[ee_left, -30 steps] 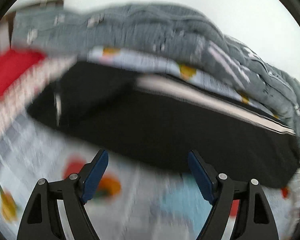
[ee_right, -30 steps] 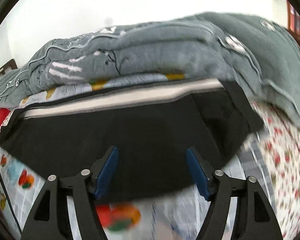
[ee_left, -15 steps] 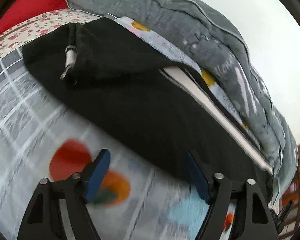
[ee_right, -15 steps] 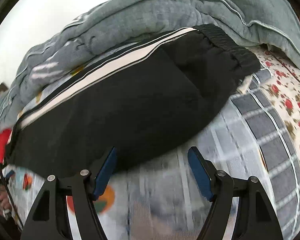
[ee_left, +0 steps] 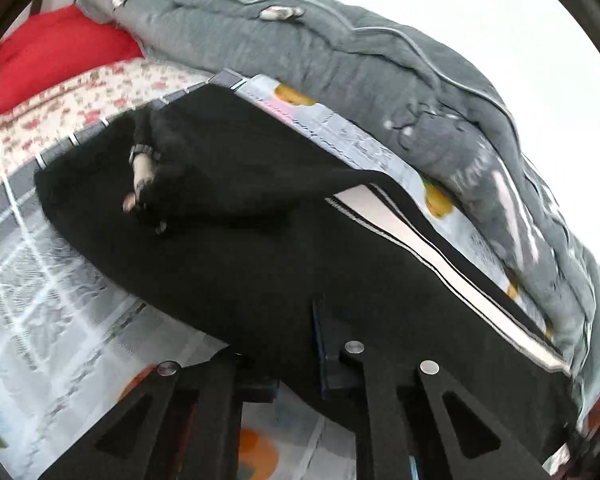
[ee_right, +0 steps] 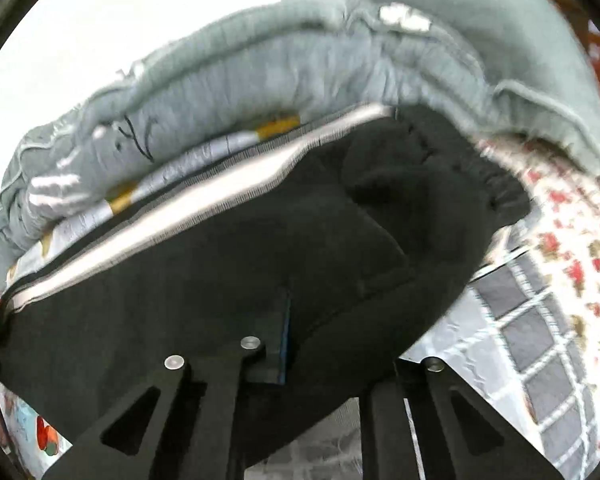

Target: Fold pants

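Observation:
Black pants (ee_left: 260, 248) with a white side stripe (ee_left: 432, 256) lie flat across the bed. Their drawstring with a metal tip (ee_left: 140, 168) rests on the cloth at the left. My left gripper (ee_left: 296, 364) is shut on the pants' near edge, one blue pad on top and the other finger under the fabric. In the right wrist view the pants (ee_right: 220, 272) fill the middle, with the gathered waistband (ee_right: 492, 192) at the right. My right gripper (ee_right: 296, 344) is shut on the near edge too, its right finger hidden beneath the cloth.
A bulky grey quilt (ee_left: 340, 60) (ee_right: 300, 60) is heaped just behind the pants. A red pillow (ee_left: 56, 52) lies at the far left. The bed has a floral sheet (ee_right: 572, 240) and a grey checked cover with cartoon prints (ee_left: 40, 280).
Both grippers moved down and forward to the pants' near edge while rolling. Their jaws went from wide open to shut on the black fabric.

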`<state>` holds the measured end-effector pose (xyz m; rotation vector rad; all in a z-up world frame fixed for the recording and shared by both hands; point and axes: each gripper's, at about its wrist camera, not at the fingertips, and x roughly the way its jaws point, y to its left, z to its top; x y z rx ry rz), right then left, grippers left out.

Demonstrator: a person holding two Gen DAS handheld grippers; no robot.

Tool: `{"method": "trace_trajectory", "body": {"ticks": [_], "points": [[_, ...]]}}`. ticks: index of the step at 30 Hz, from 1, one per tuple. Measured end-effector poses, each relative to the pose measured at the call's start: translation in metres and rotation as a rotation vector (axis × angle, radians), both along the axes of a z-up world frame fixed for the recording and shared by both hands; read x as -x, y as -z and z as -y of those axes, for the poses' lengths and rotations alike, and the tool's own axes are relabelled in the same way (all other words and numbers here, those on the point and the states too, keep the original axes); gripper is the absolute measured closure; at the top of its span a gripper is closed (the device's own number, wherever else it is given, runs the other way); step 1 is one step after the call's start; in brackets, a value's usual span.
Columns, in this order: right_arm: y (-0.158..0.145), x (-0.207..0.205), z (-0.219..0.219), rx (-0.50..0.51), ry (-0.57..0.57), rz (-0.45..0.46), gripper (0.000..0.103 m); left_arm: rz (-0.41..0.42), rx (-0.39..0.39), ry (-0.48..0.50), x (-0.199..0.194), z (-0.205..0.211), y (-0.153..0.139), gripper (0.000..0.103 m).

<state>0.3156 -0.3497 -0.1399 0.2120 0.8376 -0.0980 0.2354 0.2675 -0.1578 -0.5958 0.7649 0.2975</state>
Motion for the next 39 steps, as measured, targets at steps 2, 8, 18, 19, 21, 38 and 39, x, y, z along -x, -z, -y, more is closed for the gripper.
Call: {"method": "trace_trajectory", "body": {"ticks": [2, 8, 18, 19, 21, 38, 39], "points": [[-0.011, 0.014, -0.004, 0.029, 0.003, 0.026, 0.093, -0.008, -0.029, 0.015, 0.015, 0.007, -0.008, 0.09], [-0.018, 0.051, 0.021, -0.046, 0.002, 0.022, 0.093, 0.03, -0.05, 0.111, 0.067, 0.022, -0.019, 0.09], [-0.024, 0.152, 0.065, -0.03, 0.009, 0.05, 0.093, 0.024, -0.024, 0.186, 0.149, 0.053, -0.01, 0.09], [-0.023, 0.159, 0.068, -0.028, 0.016, 0.05, 0.093, 0.024, -0.028, 0.19, 0.154, 0.057, -0.009, 0.09], [-0.019, 0.17, 0.076, -0.028, 0.017, 0.041, 0.093, 0.013, -0.049, 0.19, 0.165, 0.065, -0.005, 0.088], [-0.065, 0.239, 0.034, 0.216, -0.025, 0.105, 0.048, 0.063, -0.1, 0.198, 0.243, 0.052, -0.028, 0.081], [-0.066, 0.239, 0.028, 0.211, -0.032, 0.106, 0.048, 0.063, -0.095, 0.2, 0.242, 0.05, -0.029, 0.081]]}}
